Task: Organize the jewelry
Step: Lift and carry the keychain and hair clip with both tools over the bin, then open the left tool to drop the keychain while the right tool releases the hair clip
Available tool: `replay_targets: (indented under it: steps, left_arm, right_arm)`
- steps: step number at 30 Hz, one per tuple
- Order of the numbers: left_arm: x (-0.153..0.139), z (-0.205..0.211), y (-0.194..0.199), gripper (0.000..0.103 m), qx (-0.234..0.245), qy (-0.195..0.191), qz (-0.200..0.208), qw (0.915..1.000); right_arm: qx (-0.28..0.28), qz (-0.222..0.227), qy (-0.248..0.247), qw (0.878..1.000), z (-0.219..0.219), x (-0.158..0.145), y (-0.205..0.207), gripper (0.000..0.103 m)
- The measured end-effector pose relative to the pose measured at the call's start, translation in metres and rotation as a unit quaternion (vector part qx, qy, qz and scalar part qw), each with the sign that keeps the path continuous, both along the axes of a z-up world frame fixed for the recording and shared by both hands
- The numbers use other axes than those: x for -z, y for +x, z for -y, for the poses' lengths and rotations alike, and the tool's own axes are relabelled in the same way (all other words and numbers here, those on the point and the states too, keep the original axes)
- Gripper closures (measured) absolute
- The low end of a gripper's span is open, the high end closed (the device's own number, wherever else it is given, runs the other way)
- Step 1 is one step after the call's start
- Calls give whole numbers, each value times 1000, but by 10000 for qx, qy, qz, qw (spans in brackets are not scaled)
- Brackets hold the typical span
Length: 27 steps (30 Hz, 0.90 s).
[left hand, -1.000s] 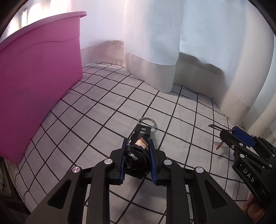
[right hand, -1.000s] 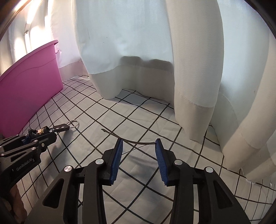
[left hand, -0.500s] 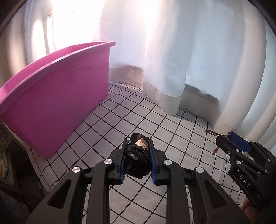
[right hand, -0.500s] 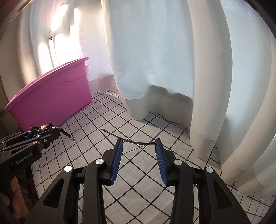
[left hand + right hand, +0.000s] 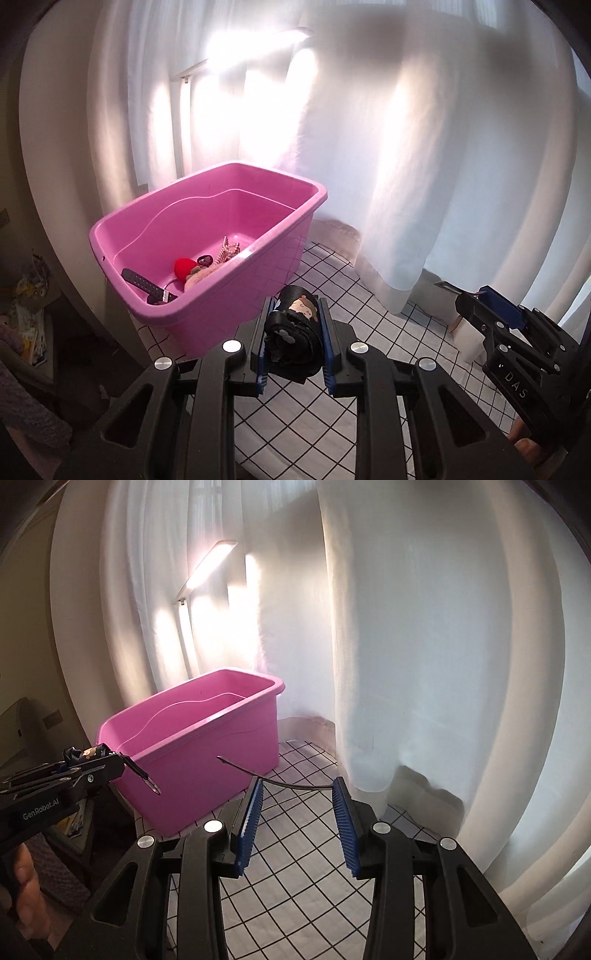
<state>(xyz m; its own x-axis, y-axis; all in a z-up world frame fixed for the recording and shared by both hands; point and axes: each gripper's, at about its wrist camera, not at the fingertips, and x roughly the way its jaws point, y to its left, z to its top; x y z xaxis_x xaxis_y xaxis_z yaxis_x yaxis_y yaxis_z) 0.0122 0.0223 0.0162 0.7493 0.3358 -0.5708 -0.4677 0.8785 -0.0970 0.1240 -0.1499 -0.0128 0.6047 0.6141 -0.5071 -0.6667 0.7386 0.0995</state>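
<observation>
Pink bin (image 5: 258, 266) on checked cloth (image 5: 332, 413), holds red heart (image 5: 183, 266), black strap (image 5: 146, 286), beads (image 5: 229, 251) | my left tool (image 5: 294, 338) clamps rolled black keychain (image 5: 295, 332), ring (image 5: 153, 787) dangling | my right tool (image 5: 297, 821) half open, thin dark hairpin (image 5: 273, 781) across its tips, grip uncertain
</observation>
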Motion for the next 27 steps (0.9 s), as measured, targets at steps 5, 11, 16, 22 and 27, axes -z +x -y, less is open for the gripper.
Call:
replay_targets:
  steps: [5,11,16,22,27]
  left_arm:
    - [-33,-57,-6,81,-11,120,173,9998]
    - [-61,-136,5,81,22,359,276,9990]
    - [-55,-196,27,81,-32,232,88,9997]
    - [-31,-244,55,81,118,6,-321,9994]
    - [-6,-264,76,81,251,-244,-663,9972]
  right_arm:
    - [-62,166,122,9998,-52,-34,-5,65]
    - [-168,263,231,9992,-123,-67,5,65]
    - [-228,46,219,9995,-179,-71,25,65]
    - [-287,-187,-182,9992,-240,-58,49,65]
    - [-277,-607,-576,9961,-275,-35,73,65]
